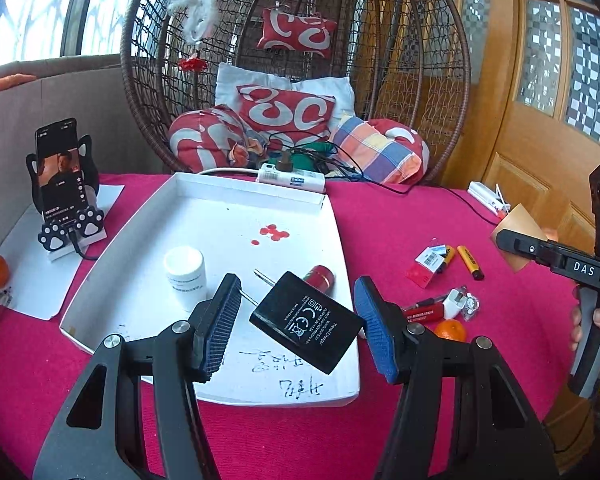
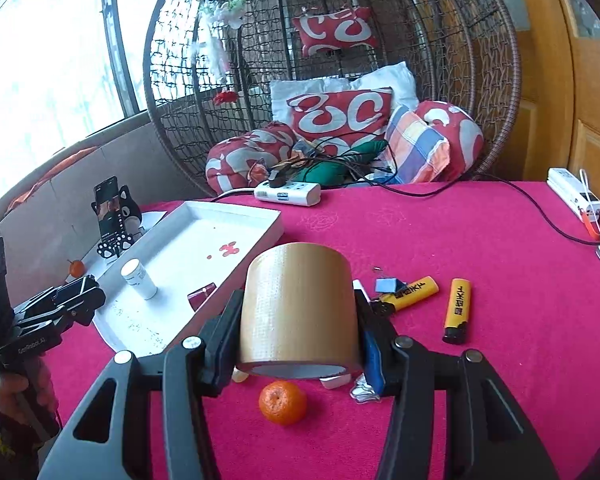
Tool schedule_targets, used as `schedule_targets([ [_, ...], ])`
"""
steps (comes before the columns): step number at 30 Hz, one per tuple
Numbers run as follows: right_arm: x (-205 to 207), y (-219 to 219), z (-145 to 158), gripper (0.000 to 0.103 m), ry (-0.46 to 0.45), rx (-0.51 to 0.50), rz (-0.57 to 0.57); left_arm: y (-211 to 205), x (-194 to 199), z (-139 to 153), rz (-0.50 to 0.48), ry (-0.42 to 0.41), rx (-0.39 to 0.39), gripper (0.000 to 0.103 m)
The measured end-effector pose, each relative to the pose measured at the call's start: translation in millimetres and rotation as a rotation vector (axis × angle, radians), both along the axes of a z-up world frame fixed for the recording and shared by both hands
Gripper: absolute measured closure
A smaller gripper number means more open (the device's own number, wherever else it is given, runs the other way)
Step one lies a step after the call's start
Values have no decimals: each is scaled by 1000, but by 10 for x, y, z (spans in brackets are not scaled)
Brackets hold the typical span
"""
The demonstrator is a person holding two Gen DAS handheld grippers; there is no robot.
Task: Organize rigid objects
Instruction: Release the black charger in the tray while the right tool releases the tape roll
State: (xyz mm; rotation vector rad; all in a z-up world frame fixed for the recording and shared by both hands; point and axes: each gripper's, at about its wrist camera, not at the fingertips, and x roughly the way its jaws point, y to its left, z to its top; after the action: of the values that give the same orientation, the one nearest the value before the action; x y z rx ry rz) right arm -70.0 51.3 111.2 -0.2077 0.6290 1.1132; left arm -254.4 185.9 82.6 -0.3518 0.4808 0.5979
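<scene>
The left gripper (image 1: 296, 322) gapes wide above the white cardboard tray (image 1: 148, 216), the black rectangular charger (image 1: 306, 324) between its pads; the right gripper (image 2: 300, 344) clamps a brown tape roll (image 2: 298, 312). Yellow lighters (image 2: 456, 310) remain outside.

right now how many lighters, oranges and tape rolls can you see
yellow lighters: 2
oranges: 2
tape roll: 1
total: 5
</scene>
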Motion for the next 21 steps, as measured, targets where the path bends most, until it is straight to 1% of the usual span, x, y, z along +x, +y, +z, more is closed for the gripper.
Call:
schedule_targets([
  [5, -214, 253, 47, 52, -6, -6, 89, 168, -133, -9, 31, -25, -29, 44],
  [8, -326, 432, 47, 52, 7, -21, 142, 308, -141, 59, 34, -31, -28, 44],
  [10, -408, 562, 34, 52, 14, -34, 176, 444, -97, 98, 30, -21, -38, 44],
  [14, -612, 812, -4, 52, 10, -56, 251, 788, 31, 119, 51, -27, -116, 44],
  [18, -866, 1107, -154, 52, -22, -113, 330, 1072, 202, 121, 105, -6, -119, 44],
  [21, -974, 1305, -294, 52, -18, -147, 361, 1245, 306, 45, 134, 25, -143, 44],
])
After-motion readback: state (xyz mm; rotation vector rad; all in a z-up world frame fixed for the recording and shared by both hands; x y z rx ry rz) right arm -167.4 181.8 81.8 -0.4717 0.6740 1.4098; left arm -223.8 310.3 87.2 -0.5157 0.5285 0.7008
